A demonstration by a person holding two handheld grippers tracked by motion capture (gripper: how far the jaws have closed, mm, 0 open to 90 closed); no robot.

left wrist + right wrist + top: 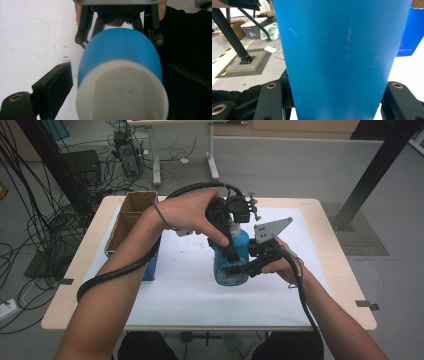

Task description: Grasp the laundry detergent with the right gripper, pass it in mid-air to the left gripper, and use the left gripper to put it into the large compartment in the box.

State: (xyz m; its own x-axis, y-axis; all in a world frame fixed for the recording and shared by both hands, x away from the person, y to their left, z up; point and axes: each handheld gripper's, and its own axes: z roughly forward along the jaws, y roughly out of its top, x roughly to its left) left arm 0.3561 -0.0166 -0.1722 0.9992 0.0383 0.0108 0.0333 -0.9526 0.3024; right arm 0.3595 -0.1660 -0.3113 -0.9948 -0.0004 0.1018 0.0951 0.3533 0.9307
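This looks like a lab or test room rather than a home. Bundles of black cables (30, 215) hang and trail over the grey floor (300, 170), a computer tower (131, 156) stands among loose wires, and black metal frame posts (372, 170) rise from a floor mat (244, 63). A light wooden bench (330, 250) with a white sheet (170, 295) sits in the middle, and storage boxes (253, 28) stand off to the side.

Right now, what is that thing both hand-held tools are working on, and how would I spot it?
Look at the white sheet covering the wooden table. Near its middle stands a blue bottle with a white cap, gripped low by the right gripper. Unlike the open cardboard box at the left edge, it is rounded, glossy plastic.
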